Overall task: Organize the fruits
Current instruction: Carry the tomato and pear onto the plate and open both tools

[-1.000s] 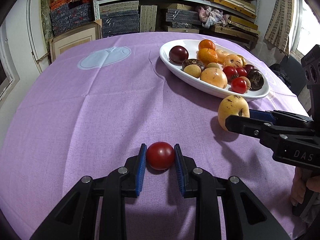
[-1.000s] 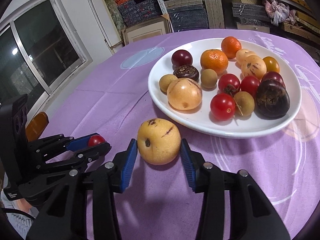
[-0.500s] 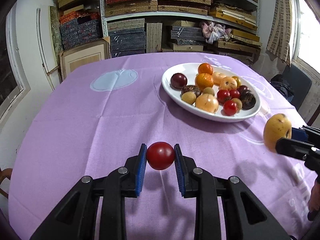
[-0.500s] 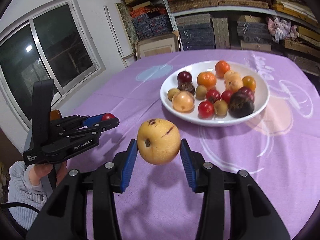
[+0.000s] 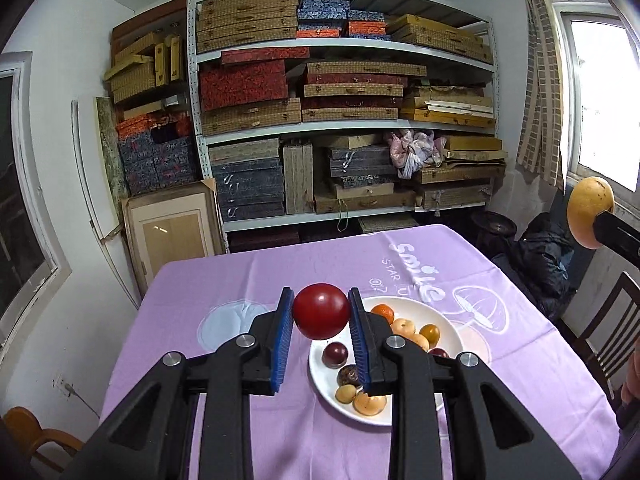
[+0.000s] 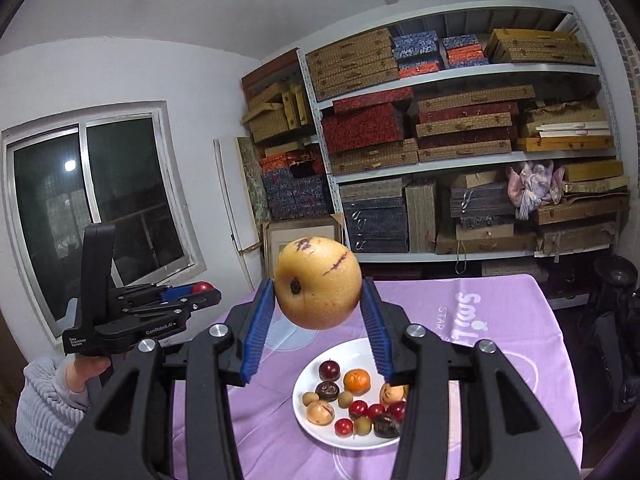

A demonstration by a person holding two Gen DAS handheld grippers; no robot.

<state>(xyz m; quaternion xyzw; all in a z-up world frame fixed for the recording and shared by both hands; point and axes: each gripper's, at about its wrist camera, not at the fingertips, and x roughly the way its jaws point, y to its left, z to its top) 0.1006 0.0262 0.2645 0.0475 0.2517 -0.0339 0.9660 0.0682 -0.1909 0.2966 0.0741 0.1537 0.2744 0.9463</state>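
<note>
My left gripper [image 5: 321,318] is shut on a red tomato [image 5: 321,316] and holds it high above the purple table. My right gripper [image 6: 318,300] is shut on a yellow pear [image 6: 317,282] with dark marks, also held high. The pear also shows at the right edge of the left wrist view [image 5: 589,211]. The left gripper with the tomato shows at the left of the right wrist view [image 6: 200,290]. A white plate [image 5: 450,322] with several mixed fruits lies on the table below both grippers; it also shows in the right wrist view [image 6: 304,380].
The purple tablecloth [image 5: 248,276] covers the table. Shelves stacked with boxes [image 5: 344,120] fill the far wall. A wooden chair [image 5: 608,336] stands at the right, another [image 5: 28,428] at lower left. Windows are on both sides.
Both grippers have risen well above the table with their fruits still held. The plate now looks small and far below.
</note>
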